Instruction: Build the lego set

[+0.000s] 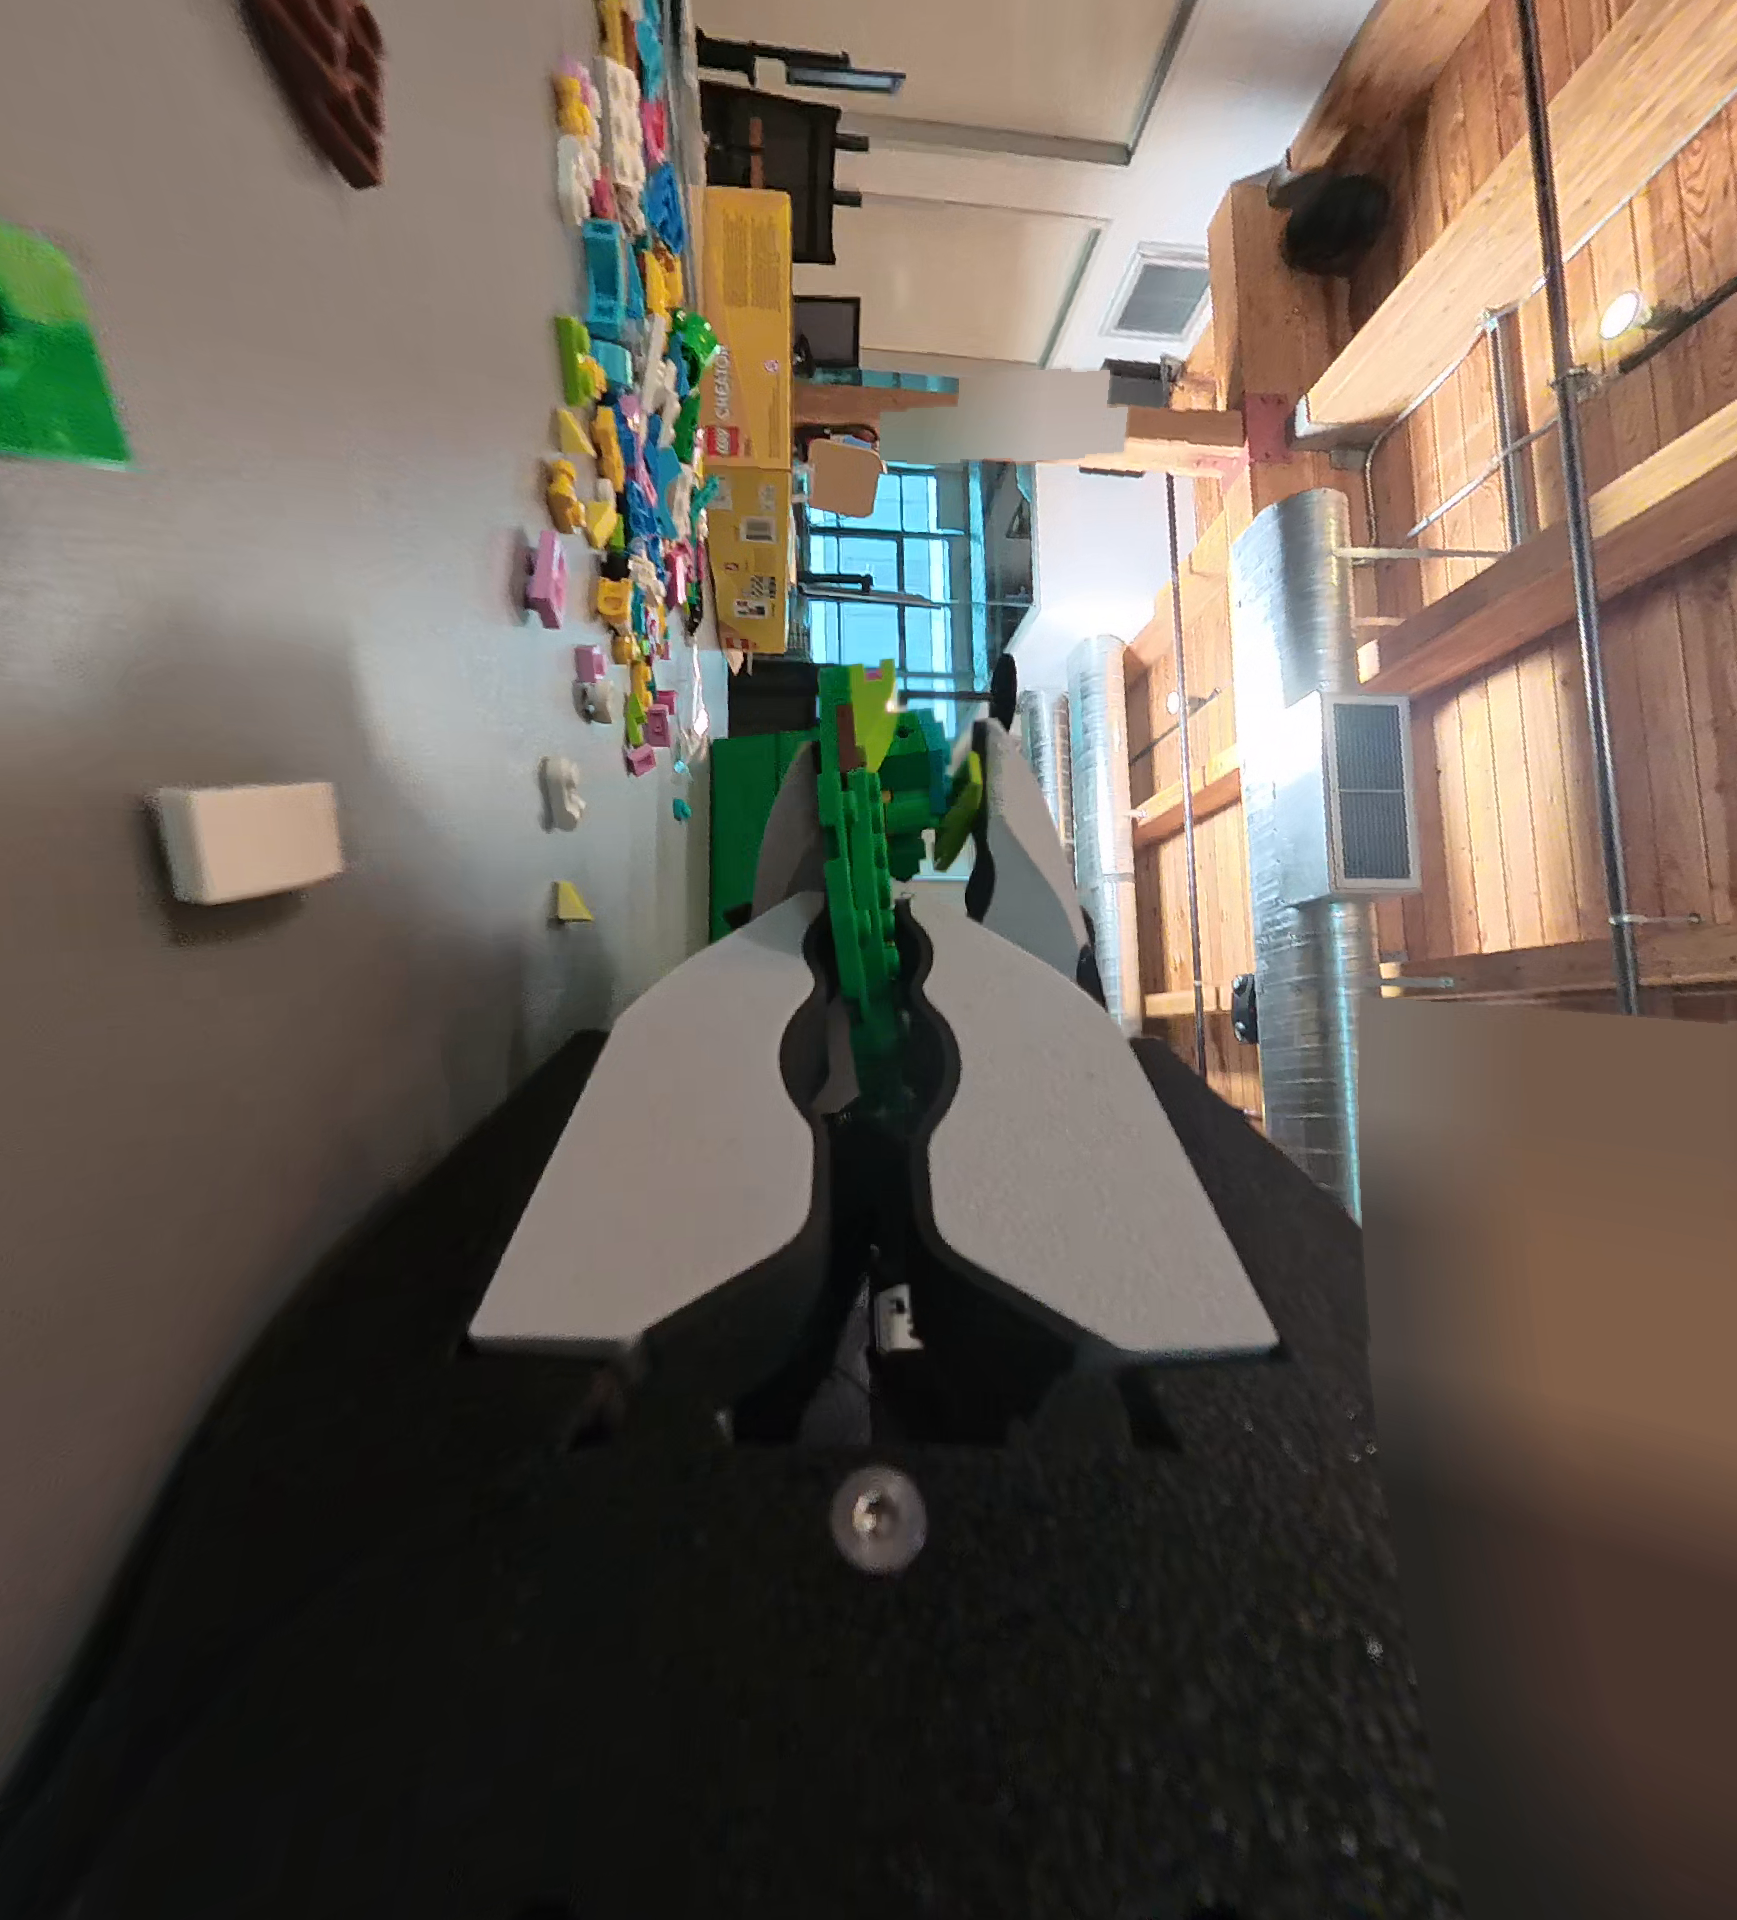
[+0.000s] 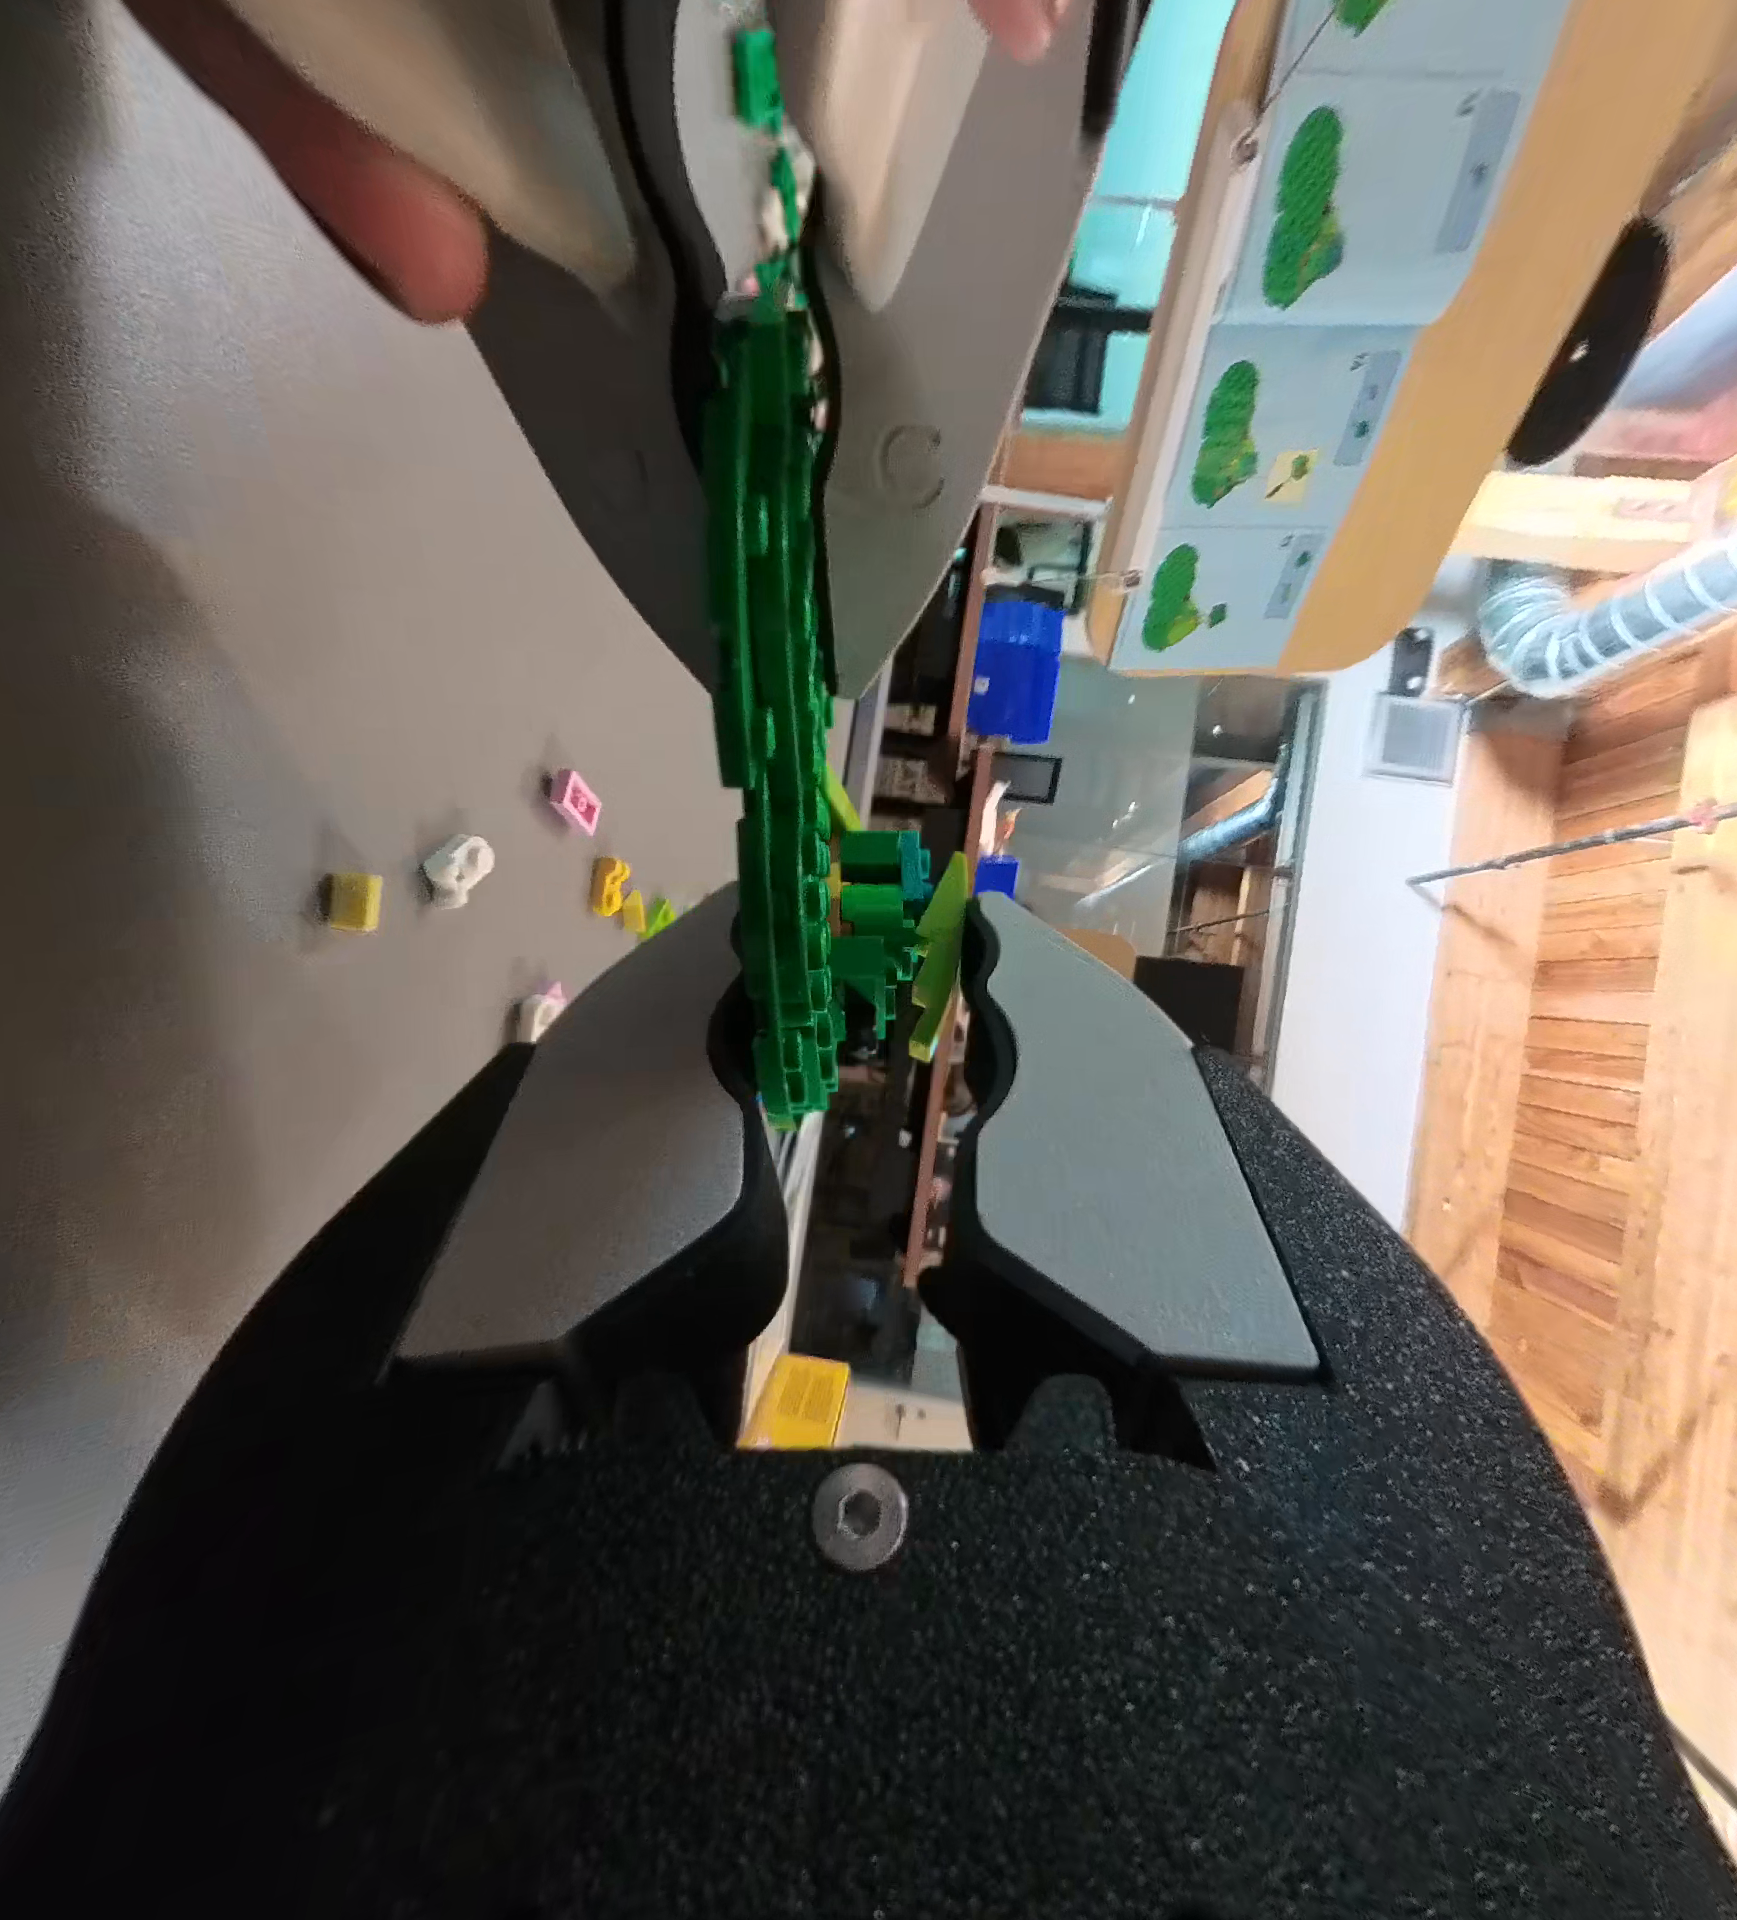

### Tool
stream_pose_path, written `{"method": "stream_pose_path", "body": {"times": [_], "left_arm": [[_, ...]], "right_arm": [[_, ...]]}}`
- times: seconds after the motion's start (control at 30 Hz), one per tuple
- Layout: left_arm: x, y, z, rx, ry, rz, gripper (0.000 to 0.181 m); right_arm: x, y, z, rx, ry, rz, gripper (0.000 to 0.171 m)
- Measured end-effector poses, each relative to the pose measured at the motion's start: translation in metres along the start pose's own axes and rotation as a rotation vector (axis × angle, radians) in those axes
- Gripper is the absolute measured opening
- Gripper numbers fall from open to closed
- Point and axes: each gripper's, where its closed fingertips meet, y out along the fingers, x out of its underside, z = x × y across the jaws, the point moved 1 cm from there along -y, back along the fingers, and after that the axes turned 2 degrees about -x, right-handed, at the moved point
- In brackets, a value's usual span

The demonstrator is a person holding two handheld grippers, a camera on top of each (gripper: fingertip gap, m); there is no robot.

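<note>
Lego assembly (image 2: 776, 727), a stack of green plates with small green and lime pieces on one face, is held off the grey table (image 2: 220, 623), edge-on to both cameras and turned roughly vertical. Likely reason: plate kept clear of the table so the studded face is reachable and a press can be backed from behind.

Left gripper (image 1: 869, 956) is clamped on one end of the plate stack; fingers nearly together, only the plate thickness between them. Same gripper is seen at the top of the right wrist view (image 2: 770, 665), a person's finger (image 2: 396, 239) on its housing.

Right gripper (image 2: 853, 997) is closed on the other end: one finger backs the flat underside, the other touches the lime leaf piece (image 2: 942, 956). Gap stays fairly wide, set by the plate plus the built-up pieces. Judged as a squeeze to seat that piece.

Loose bricks (image 1: 625, 416) and the yellow box (image 1: 750, 416) lie farther off on the table. Instruction sheet (image 2: 1290, 343) hangs beyond.
</note>
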Motion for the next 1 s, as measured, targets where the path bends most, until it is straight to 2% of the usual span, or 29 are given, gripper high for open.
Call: {"method": "stream_pose_path", "body": {"times": [0.17, 0.37, 0.43, 0.63, 0.7, 0.87, 1.0], "left_arm": [[0.009, 0.003, 0.011, 0.052, 0.041, -0.057, 0.013], [0.010, 0.004, 0.028, 0.141, 0.109, -0.112, 0.041], [0.007, 0.005, 0.028, 0.130, 0.148, -0.135, 0.045], [0.021, 0.010, 0.023, 0.140, 0.147, -0.279, 0.036], [0.028, 0.012, 0.022, 0.164, 0.112, -0.327, 0.026], [0.027, 0.015, 0.001, 0.066, 0.056, -0.264, 0.012], [0.026, 0.015, -0.004, 0.013, 0.055, -0.241, 0.011]], "right_arm": [[0.005, -0.006, 0.006, 0.035, 0.065, 0.084, 0.033], [0.001, -0.019, 0.013, 0.054, 0.135, 0.212, 0.032], [-0.002, -0.023, 0.014, 0.050, 0.170, 0.259, 0.032], [-0.001, -0.025, 0.013, 0.015, 0.239, 0.313, 0.032], [-0.002, -0.025, 0.012, 0.002, 0.244, 0.316, 0.032], [-0.001, -0.020, 0.001, -0.025, 0.126, 0.214, 0.033], [0.000, -0.017, -0.008, -0.040, 0.013, 0.136, 0.033]]}}
